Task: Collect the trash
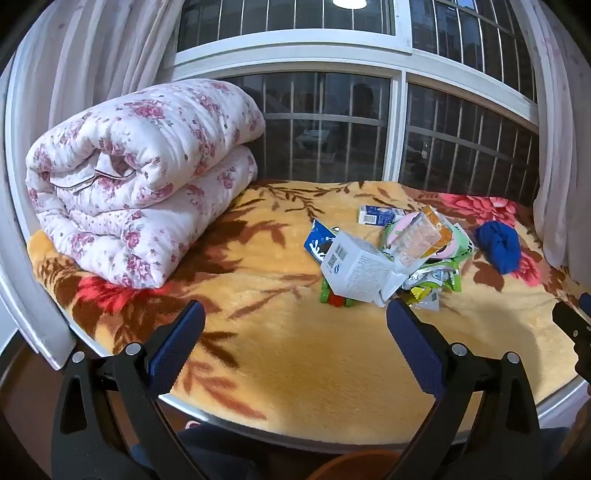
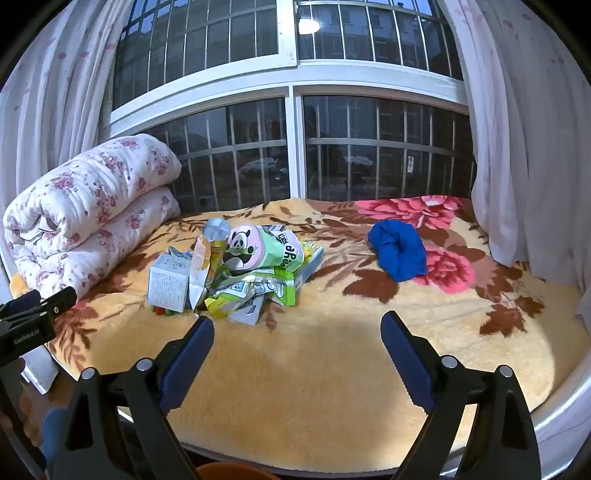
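both my left tongs (image 1: 295,317) and right tongs (image 2: 297,328) are spread, empty, just before the trash pile (image 2: 236,273) on the blanket (image 2: 332,350).

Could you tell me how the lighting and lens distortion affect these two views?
Left wrist view: fisheye bows the window frame; a lamp reflection glares at top. Right wrist view: same bowing, lamp glare on glass, soft shadow on the blanket near the jaws; both sharp.

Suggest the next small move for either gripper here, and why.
Probably ease the left gripper forward to the white cardboard box at the near edge of the wrapper pile: both grippers hang open and empty over the yellow floral blanket, short of the trash.
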`<state>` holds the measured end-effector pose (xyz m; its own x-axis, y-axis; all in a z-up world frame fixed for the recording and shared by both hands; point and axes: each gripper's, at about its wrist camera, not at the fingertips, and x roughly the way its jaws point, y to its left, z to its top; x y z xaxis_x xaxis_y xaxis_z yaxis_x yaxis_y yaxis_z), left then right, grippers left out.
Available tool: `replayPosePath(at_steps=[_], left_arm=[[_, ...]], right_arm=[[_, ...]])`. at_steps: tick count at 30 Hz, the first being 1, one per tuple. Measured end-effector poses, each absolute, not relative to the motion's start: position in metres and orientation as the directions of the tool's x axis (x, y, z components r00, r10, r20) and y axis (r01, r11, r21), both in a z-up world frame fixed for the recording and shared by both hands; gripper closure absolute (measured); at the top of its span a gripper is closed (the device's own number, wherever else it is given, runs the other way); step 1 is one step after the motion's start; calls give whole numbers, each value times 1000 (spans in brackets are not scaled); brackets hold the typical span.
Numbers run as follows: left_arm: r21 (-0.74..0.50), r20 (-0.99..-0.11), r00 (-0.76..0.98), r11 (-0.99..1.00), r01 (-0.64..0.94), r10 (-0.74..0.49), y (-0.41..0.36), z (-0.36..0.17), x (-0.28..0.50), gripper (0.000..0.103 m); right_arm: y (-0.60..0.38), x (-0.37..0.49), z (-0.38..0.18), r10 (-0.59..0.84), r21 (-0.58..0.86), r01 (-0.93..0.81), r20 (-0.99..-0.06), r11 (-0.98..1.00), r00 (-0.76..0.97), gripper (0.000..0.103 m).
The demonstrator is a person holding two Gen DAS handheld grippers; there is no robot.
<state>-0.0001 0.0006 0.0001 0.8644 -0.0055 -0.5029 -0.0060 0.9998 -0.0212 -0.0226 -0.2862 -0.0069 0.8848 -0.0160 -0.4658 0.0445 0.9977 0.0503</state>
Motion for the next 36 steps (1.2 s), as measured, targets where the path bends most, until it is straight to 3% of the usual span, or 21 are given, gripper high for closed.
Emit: replayPosePath(at_steps=[36], left_arm=[[-28,-505,863,1000,8,-21,-10,3,-2,7]], right_arm=[[-287,-23,-7,-16,50,45,-477,998,879,13]])
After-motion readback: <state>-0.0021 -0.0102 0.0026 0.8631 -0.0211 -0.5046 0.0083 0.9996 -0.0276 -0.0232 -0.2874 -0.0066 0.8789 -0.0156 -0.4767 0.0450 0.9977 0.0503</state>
